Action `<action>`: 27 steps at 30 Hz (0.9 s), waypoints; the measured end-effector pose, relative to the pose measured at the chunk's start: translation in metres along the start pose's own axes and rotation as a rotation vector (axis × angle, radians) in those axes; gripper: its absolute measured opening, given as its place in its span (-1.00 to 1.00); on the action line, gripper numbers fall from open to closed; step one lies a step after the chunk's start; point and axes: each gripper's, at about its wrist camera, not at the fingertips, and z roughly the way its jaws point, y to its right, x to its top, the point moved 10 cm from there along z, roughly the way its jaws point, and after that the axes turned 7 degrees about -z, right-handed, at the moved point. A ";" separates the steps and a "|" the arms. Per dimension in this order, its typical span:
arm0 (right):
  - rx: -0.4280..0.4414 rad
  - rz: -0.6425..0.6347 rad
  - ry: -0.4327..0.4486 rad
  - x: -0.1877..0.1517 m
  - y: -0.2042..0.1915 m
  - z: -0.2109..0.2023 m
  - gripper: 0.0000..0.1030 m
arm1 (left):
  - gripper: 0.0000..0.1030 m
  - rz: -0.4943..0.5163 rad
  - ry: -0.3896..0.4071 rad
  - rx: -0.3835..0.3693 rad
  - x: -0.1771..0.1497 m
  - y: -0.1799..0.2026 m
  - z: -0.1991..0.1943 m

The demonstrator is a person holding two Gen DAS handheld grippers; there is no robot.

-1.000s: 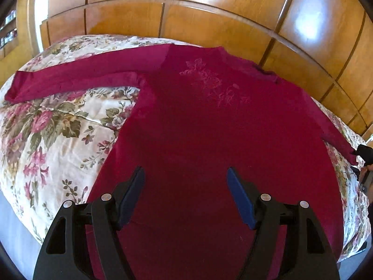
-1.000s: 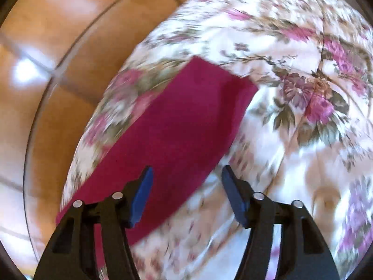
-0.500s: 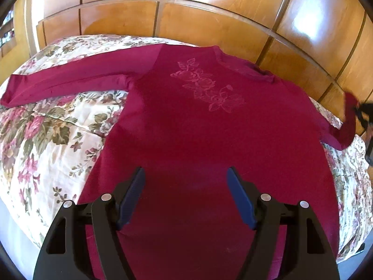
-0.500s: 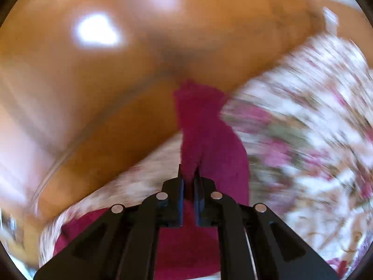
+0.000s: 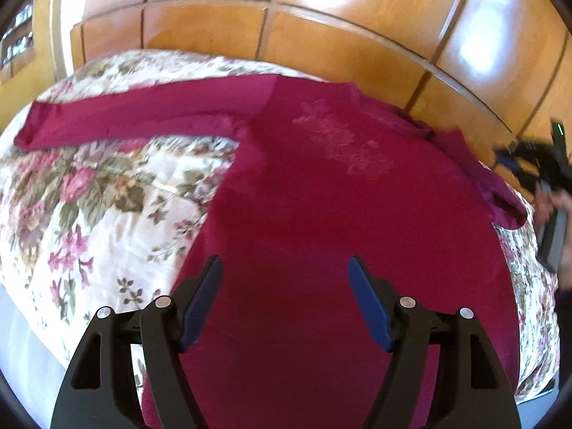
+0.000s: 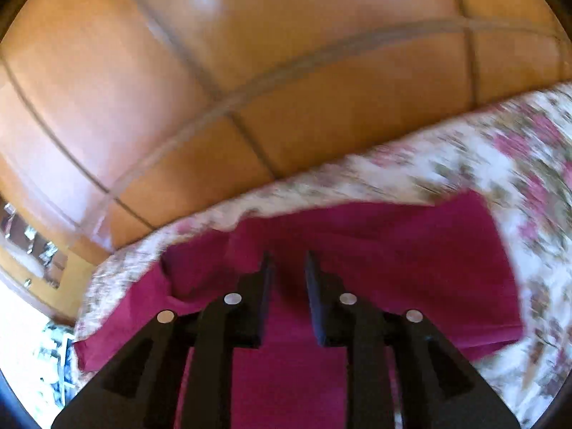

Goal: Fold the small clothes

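I find no readable brand, label or writing on any item in either view.

The shirt (image 5: 321, 214) is a long-sleeved crimson garment. It lies face up on the bedspread (image 5: 89, 214), hem toward my left gripper (image 5: 284, 300). A pale floral motif (image 5: 339, 143) sits on the chest. One sleeve (image 5: 143, 114) is laid out straight to the left across the bedspread, cuff at the far left. The opposite sleeve (image 5: 500, 196) lies bunched and partly turned over at the shirt's right edge. The fabric is plain and the body lies mostly flat.

In the right wrist view the shirt (image 6: 393, 257) shows as a rumpled crimson fold under and beyond my right gripper (image 6: 287, 279). This view is motion-blurred.

Left gripper: fingers spread wide, held above the lower body of the shirt, nothing between them. Right gripper: fingers narrowly parted, with a slim gap between them. Crimson cloth fills that gap, but I cannot tell whether the pads are pinching it or it merely lies behind them. In the left wrist view the right gripper (image 5: 529, 164) appears dark and blurred at the far right, just beside the bunched sleeve.

The bedspread is cream with pink roses and green leaves. Behind the bed stands a glossy wooden panelling (image 5: 321, 35) divided into rectangles, with bright light reflections on it.
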 end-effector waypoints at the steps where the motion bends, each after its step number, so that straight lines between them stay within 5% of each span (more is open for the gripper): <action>1: -0.008 0.003 0.001 -0.004 0.011 -0.006 -0.78 | 0.39 -0.022 -0.010 -0.008 0.000 -0.004 0.002; 3: -0.014 0.023 0.016 -0.007 0.034 -0.025 -0.78 | 0.39 -0.044 -0.014 -0.019 0.002 -0.006 0.005; 5: -0.055 0.037 0.040 -0.011 0.056 -0.043 -0.40 | 0.39 -0.061 -0.011 -0.037 0.005 -0.003 0.005; 10: -0.052 0.054 0.037 -0.040 0.087 -0.075 -0.06 | 0.39 -0.073 -0.035 -0.144 0.022 0.035 0.019; 18: 0.076 -0.122 -0.093 -0.126 0.024 -0.053 0.37 | 0.39 0.022 -0.120 -0.320 0.061 0.156 0.077; 25: 0.018 -0.261 -0.090 -0.152 -0.003 -0.030 0.66 | 0.39 0.068 -0.215 -0.375 0.085 0.245 0.139; 26: 0.023 -0.259 -0.094 -0.153 -0.003 -0.027 0.72 | 0.31 0.077 -0.240 -0.385 0.084 0.255 0.148; 27: 0.021 -0.259 -0.094 -0.154 -0.002 -0.024 0.73 | -0.12 0.084 -0.258 -0.391 0.083 0.261 0.155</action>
